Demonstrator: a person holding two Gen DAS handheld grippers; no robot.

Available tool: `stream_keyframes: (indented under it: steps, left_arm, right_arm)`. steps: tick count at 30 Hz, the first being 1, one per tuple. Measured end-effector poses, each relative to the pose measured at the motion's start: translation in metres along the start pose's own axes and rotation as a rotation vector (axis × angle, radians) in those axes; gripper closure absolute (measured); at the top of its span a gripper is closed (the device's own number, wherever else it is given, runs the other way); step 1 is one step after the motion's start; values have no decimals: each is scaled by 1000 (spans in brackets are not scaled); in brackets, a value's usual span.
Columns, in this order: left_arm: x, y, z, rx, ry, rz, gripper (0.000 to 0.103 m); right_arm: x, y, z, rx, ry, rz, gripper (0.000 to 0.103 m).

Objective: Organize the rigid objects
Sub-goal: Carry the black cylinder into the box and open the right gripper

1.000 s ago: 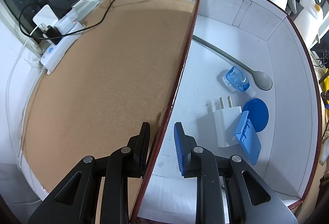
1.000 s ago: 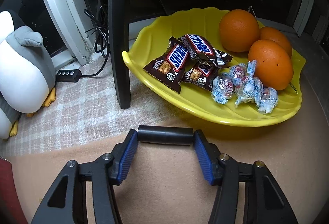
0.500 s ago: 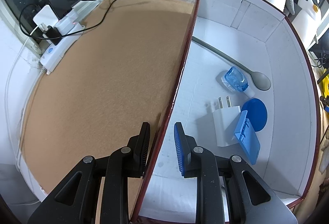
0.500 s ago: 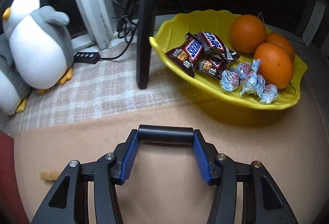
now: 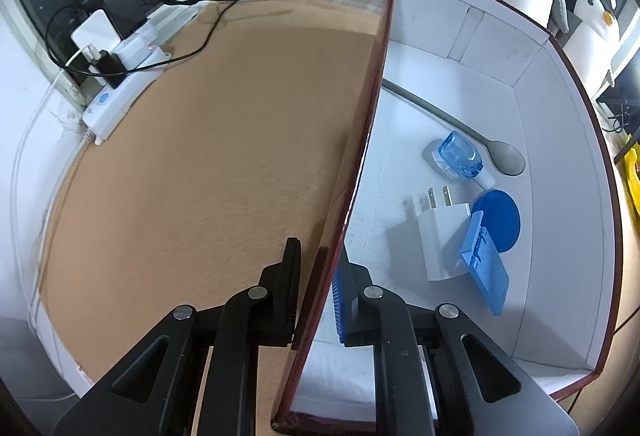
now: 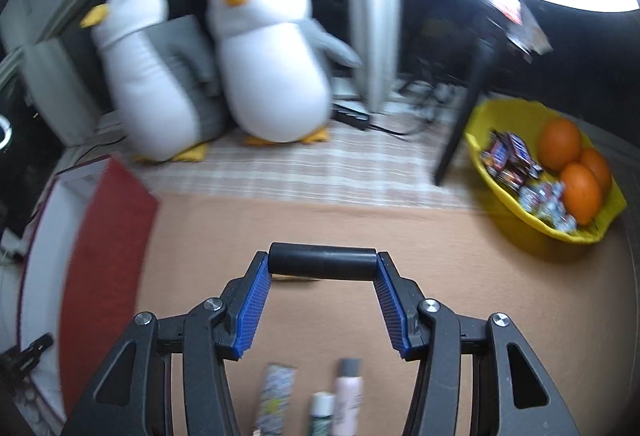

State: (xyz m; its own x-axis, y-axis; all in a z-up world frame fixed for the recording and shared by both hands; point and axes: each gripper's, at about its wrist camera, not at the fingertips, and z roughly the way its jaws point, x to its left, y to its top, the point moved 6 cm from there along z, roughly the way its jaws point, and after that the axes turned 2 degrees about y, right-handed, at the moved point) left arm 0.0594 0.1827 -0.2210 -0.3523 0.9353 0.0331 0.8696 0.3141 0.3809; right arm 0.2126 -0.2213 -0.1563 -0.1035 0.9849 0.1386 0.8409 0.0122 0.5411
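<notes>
- My left gripper (image 5: 314,292) straddles the near side wall of the white-lined, red-edged cardboard box (image 5: 568,172), one finger outside over the tan felt mat (image 5: 200,156), one inside. The jaws are narrowing on that wall; whether both pads already press it I cannot tell for certain, though they look almost on it.
- My right gripper (image 6: 322,298) holds a short black cylinder (image 6: 322,263) crosswise between its blue pads, its long axis running from pad to pad, jaws about half-wide around it.
- In the right wrist view the box's red wall (image 6: 108,256) lies to the left of the cylinder, well apart, blurred.
- Inside the box already lie a grey spoon (image 5: 460,126), a clear blue bottle (image 5: 460,156), a white plug adapter (image 5: 442,236), a blue disc (image 5: 500,220) and a blue plastic clip (image 5: 484,264).
- I judge the next move is carrying the cylinder leftward over that wall, while my left steadies the box.
- Three small tubes (image 6: 316,404) lie on the mat under my right hand, not yet sorted.
</notes>
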Motion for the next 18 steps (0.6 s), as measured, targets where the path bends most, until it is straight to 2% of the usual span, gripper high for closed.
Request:
stream_keyframes:
  steps: [8, 13, 18]
  left_arm:
    - [4, -1, -7, -23, -18, 0, 93]
    - [5, -2, -12, -38, -29, -6, 94]
    - [5, -3, -13, -49, -36, -8, 94]
  right_arm:
    - [110, -8, -30, 37, 178, -221, 55]
    - [175, -33, -40, 97, 280, -380, 55]
    - [222, -68, -39, 160, 319, -509, 55]
